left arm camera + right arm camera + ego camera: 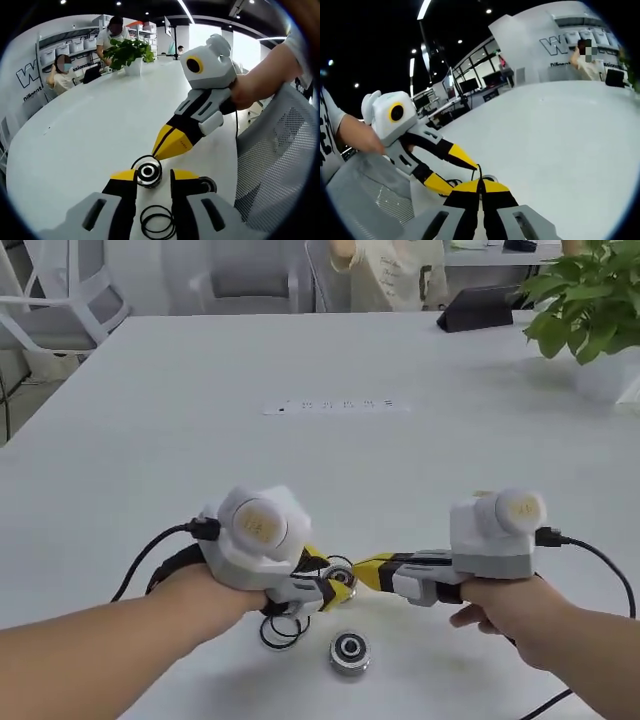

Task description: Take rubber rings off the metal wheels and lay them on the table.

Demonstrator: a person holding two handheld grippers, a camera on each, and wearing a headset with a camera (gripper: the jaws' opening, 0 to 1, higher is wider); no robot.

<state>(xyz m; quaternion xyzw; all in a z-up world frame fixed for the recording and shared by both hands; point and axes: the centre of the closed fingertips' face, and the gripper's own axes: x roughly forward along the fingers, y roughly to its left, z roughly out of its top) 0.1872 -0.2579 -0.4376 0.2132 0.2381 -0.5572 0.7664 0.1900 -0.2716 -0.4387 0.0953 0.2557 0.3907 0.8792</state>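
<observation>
The table (300,370) is smooth, matt white. Over the table the wheel (149,173) shines as bare metal, its ring (139,159) dull black rubber. The left gripper (152,176) and right gripper (480,184) have matt plastic shells and smooth yellow tips.

An office is showing: a mesh chair (75,285) standing by a long white table (300,460), a plant (585,300) sitting on it, shelves (75,46) lining the wall (30,80).

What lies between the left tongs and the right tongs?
A wheel, gripped by the left tongs; the right tongs pinch its ring. The left gripper view shows it.
</observation>
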